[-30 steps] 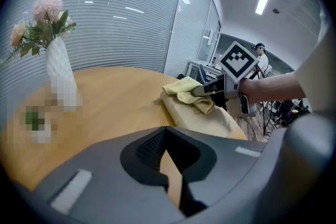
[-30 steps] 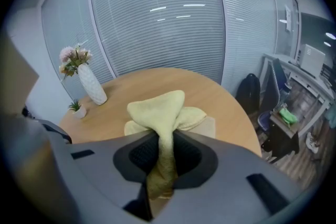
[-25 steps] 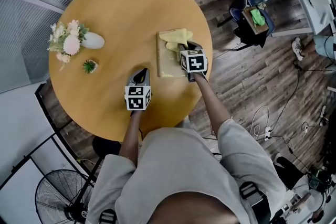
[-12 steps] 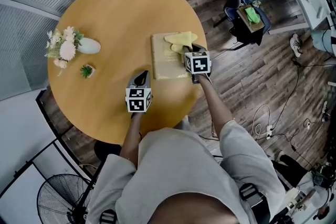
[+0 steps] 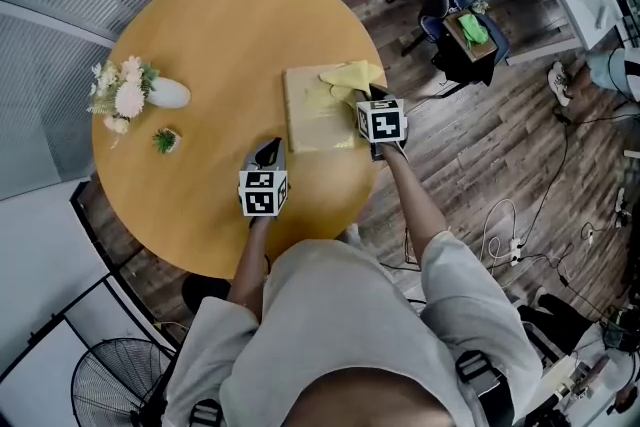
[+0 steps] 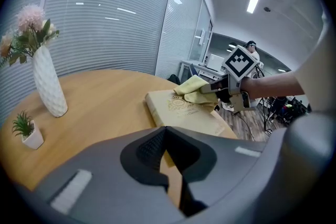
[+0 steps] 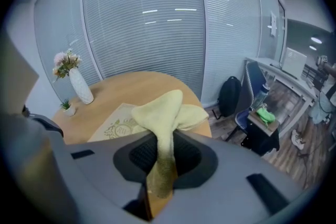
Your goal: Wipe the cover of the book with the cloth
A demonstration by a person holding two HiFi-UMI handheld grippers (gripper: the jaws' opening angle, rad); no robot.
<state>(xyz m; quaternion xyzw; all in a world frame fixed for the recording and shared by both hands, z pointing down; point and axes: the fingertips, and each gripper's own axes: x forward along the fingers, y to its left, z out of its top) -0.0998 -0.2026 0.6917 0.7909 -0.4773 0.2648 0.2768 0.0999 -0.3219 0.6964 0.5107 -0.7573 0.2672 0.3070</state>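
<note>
Round table [image 5: 225, 25], cloth [image 5: 348, 76] in right tool [image 5: 361, 96], atop book [image 5: 310, 113]

No word or number can be read with certainty. On the cover of the book [image 7: 113, 126] a golden ornamental emblem [image 7: 119, 126] is printed; letters seem to be enclosed in it, but they cannot be made out. On the two marker cubes [image 5: 382, 120] [image 5: 262, 192] only black-and-white square patterns are shown, no writing.

Book [image 5: 315, 110] right edge partly behind right gripper [image 5: 366, 98]; cloth [image 5: 345, 77] covers far-right cover corner; emblem lettering [image 7: 119, 126] too small.
</note>
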